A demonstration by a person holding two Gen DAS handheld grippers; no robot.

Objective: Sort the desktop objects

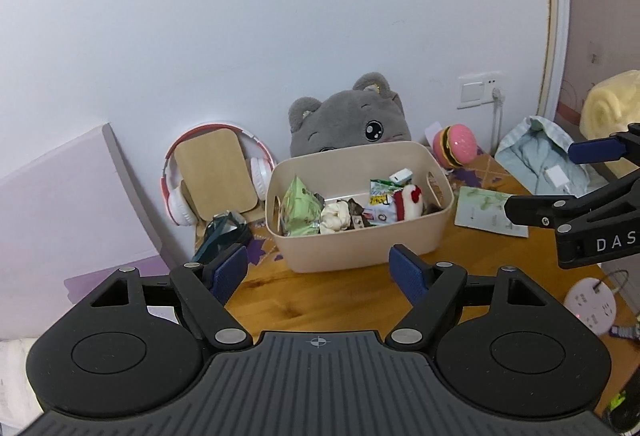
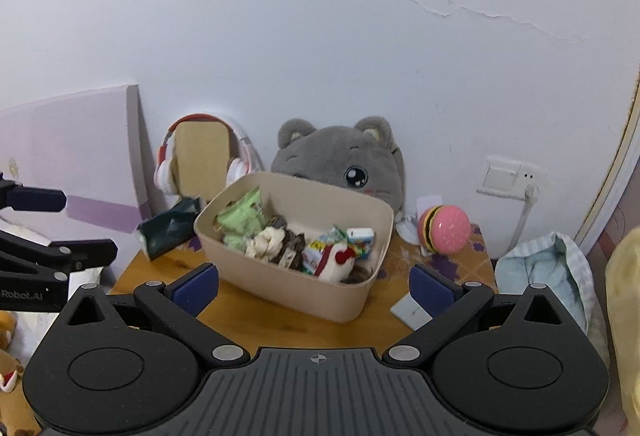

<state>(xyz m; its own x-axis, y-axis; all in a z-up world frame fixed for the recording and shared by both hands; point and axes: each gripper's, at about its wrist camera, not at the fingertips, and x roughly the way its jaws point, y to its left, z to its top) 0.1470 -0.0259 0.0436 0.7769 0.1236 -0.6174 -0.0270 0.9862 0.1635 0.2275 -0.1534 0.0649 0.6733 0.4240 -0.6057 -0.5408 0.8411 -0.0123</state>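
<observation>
A beige storage bin [image 1: 408, 236] [image 2: 340, 296] stands on the wooden desk [image 1: 320, 300] [image 2: 248, 320]. It holds a green snack pack [image 1: 302, 206] [image 2: 244, 218], a white plush piece [image 1: 334, 220] [image 2: 266, 242], small cartons and a red-and-white toy [image 1: 410, 202] [image 2: 340, 262]. My left gripper [image 1: 320, 274] hovers open in front of the bin, nothing between its blue pads. My right gripper [image 2: 316, 286] also stands open and empty before the bin, and it shows at the right edge of the left wrist view [image 1: 560, 180].
A grey cat plush [image 1: 352, 120] [image 2: 340, 160] leans on the wall behind the bin. Pink headphones [image 1: 180, 188] [image 2: 168, 164] hang on a cardboard stand. A burger toy [image 1: 456, 146] [image 2: 444, 228], a dark pouch [image 1: 224, 232] [image 2: 168, 232], a green card [image 1: 488, 212] and a power strip [image 1: 590, 310] lie around.
</observation>
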